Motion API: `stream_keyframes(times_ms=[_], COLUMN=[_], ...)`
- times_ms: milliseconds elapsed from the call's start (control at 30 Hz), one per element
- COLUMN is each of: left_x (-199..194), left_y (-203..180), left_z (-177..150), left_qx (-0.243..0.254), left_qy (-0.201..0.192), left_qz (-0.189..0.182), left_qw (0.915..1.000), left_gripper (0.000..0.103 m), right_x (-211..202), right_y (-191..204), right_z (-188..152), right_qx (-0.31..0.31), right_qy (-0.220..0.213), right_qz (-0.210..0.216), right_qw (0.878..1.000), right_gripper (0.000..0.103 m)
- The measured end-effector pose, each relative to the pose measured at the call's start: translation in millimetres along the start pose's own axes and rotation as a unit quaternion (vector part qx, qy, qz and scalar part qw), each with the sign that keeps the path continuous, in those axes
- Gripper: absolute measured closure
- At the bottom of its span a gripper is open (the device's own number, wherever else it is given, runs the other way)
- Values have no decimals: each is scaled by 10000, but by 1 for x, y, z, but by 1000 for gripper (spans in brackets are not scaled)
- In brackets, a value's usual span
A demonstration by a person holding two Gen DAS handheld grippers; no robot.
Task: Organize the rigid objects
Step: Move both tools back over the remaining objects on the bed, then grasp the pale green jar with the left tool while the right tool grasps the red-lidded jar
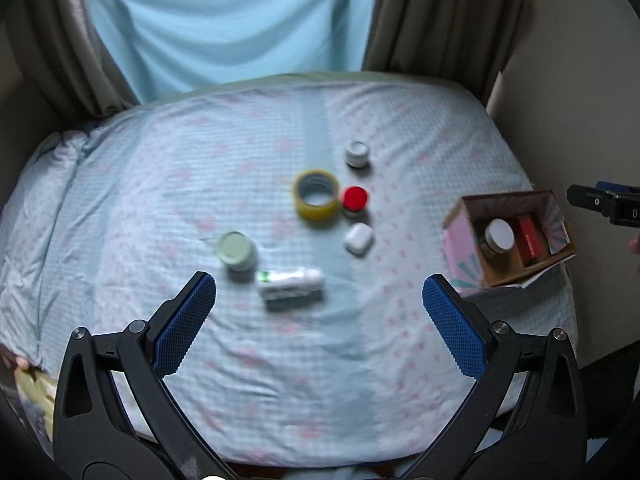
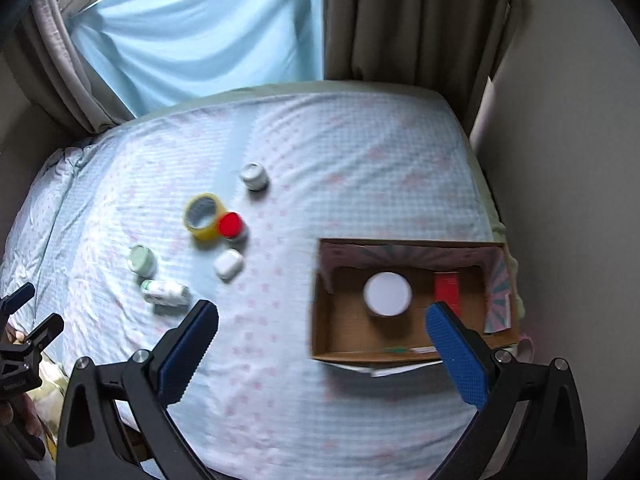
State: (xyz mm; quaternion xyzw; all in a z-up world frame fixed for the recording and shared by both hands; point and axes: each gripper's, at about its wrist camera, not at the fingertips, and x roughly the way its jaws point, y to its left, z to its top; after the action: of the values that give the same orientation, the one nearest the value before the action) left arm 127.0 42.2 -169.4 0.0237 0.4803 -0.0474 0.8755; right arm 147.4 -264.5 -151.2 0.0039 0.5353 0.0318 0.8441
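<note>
On the bed lie a white tube-shaped bottle (image 1: 290, 282), a pale green jar (image 1: 237, 255), a yellow tape roll (image 1: 316, 199), a red-capped jar (image 1: 355, 200), a white earbud case (image 1: 359, 239) and a small white jar (image 1: 357, 153). A cardboard box (image 2: 344, 344) at the right holds a white-lidded jar (image 2: 387, 294) and a red box (image 2: 447, 288). My left gripper (image 1: 320, 292) is open and empty, above the bed just short of the white bottle. My right gripper (image 2: 322, 316) is open and empty, hovering at the box's near left corner.
The bed sheet (image 1: 160, 200) is light blue with pink marks. Grey curtains (image 2: 416, 20) and a blue cloth (image 2: 200, 32) hang behind the bed. A wall (image 2: 560, 160) stands close on the right. The right gripper shows at the left wrist view's right edge (image 1: 600, 202).
</note>
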Motion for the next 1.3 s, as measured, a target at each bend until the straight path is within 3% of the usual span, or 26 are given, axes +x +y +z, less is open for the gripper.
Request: stream_keyframes(times_ms=[267, 533, 833, 1067, 1300], left_x=[6, 59, 125, 187, 263], left_y=[97, 162, 176, 173, 164], left_z=[-8, -21, -22, -19, -18], left_qx=[-83, -179, -242, -304, -483], left_qy=[-11, 406, 482, 561, 999], left_qz=[-103, -278, -294, -248, -160], left_qw=[9999, 9986, 9981, 9977, 9937], left_gripper=[0, 0, 0, 0, 0], right_x=[10, 30, 71, 134, 213], right_y=[96, 156, 181, 177, 171], right_z=[1, 0, 7, 24, 35], right_qx=[-108, 112, -123, -86, -451], right_qy=[-94, -240, -287, -155, 261], right_qz=[-104, -11, -239, -269, -306], right_qw=[9998, 9996, 9992, 9995, 9982], right_gripper=[0, 0, 0, 0, 0])
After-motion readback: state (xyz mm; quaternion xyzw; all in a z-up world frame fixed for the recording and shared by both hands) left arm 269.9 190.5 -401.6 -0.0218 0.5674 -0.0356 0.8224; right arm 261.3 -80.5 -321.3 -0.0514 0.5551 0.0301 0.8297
